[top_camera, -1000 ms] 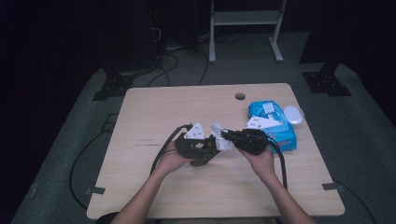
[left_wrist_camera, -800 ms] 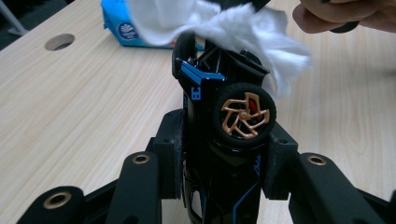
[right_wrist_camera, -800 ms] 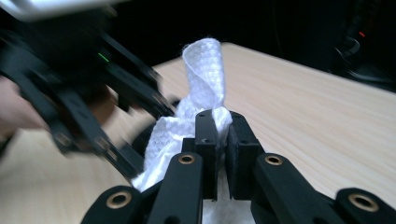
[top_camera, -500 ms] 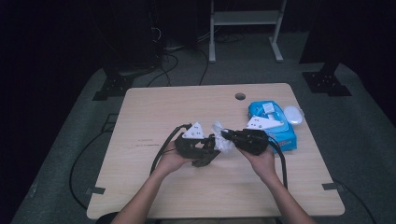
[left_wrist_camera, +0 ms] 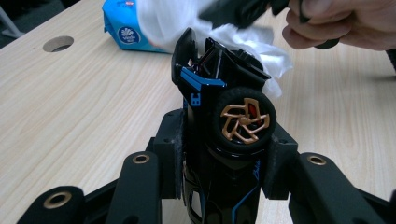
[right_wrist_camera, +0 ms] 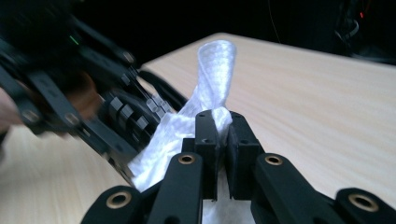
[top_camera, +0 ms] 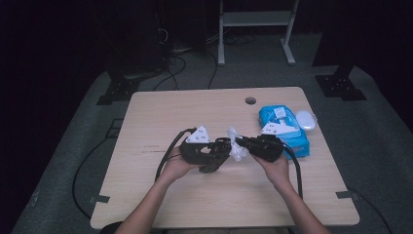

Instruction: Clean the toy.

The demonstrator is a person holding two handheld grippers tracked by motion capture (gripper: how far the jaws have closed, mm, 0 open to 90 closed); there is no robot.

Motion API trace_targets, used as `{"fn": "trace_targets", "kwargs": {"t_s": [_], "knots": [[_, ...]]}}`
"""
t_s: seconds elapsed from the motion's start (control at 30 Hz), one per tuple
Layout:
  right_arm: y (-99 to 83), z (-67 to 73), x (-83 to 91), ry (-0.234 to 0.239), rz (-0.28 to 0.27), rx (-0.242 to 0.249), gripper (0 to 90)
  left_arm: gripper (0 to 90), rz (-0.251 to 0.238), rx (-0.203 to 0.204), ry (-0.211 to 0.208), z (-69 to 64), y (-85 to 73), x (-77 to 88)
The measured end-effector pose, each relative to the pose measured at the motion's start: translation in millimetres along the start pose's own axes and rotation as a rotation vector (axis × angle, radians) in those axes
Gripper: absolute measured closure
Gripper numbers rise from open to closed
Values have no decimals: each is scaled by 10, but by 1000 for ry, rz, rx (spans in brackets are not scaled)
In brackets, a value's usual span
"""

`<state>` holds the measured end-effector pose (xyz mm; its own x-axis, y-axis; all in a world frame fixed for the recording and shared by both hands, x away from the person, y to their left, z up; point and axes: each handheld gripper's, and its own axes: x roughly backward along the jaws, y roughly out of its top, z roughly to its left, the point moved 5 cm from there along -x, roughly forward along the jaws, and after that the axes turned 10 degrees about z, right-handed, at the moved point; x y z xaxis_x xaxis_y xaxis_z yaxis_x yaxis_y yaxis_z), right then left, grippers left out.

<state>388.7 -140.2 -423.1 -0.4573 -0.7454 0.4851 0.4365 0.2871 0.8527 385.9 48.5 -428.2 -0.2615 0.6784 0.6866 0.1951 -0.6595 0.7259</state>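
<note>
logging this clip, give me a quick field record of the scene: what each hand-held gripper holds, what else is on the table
left hand-held gripper: shut on toy car, black with blue trim, gold wheel
right hand-held gripper: shut on white wipe
contact: wipe lies against the car
table: light wood, round hole near far edge
other item: blue wipes pack, far right
</note>
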Motion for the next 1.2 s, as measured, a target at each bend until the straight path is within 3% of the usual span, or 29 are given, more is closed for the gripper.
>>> {"fn": "trace_targets", "kwargs": {"t_s": [0.1, 0.23, 0.37, 0.53, 0.63, 0.7, 0.8, 0.97, 1.07, 1.2], "knots": [[32, 23, 18, 10, -14, 9, 838, 583, -34, 16, -11, 13, 17, 39], [-68, -24, -47, 14, 31, -18, 838, 583, -36, 18, -2, 32, 7, 67], [9, 45, -10, 11, 4, 3, 839, 583, -19, 10, 7, 24, 6, 42], [185, 229, 29, 58, -37, 40, 839, 583, 12, -17, 12, -39, 31, -55], [247, 407, -18, 83, -28, 89, 839, 583, 16, -31, 8, -84, 67, -85], [264, 470, -38, 70, -17, 121, 839, 583, 12, -31, 11, -89, 73, -85], [244, 392, -4, 46, -14, 106, 839, 583, 6, -21, 17, -65, 57, -54], [75, 102, 28, -17, 14, 34, 839, 584, -2, -6, 23, -6, 32, -4], [-72, -57, -24, 2, 39, -36, 839, 584, -9, -5, 30, 9, 30, 16], [-125, -62, -68, 51, 37, -69, 839, 583, -20, 1, 21, 11, 38, 25]]}}
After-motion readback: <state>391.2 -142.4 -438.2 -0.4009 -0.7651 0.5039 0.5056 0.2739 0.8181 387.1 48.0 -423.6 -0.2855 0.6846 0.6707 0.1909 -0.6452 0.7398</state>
